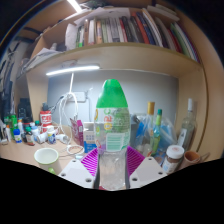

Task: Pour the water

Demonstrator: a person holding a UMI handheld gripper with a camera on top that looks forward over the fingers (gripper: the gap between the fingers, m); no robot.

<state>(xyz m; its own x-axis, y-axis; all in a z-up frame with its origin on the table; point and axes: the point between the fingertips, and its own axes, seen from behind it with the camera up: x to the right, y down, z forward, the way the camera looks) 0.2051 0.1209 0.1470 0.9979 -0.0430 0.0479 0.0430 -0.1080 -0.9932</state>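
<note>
The claw [113,168] gripped the upright bottle [113,135] between its fingers, a green cup [46,157] lying ahead-left on the tabletop [25,158].

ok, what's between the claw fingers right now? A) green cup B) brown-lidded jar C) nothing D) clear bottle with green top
D: the clear bottle with the green top stands upright between the claw fingers, pink pads at both sides; the green cup sits off to one side on the desk.
</note>
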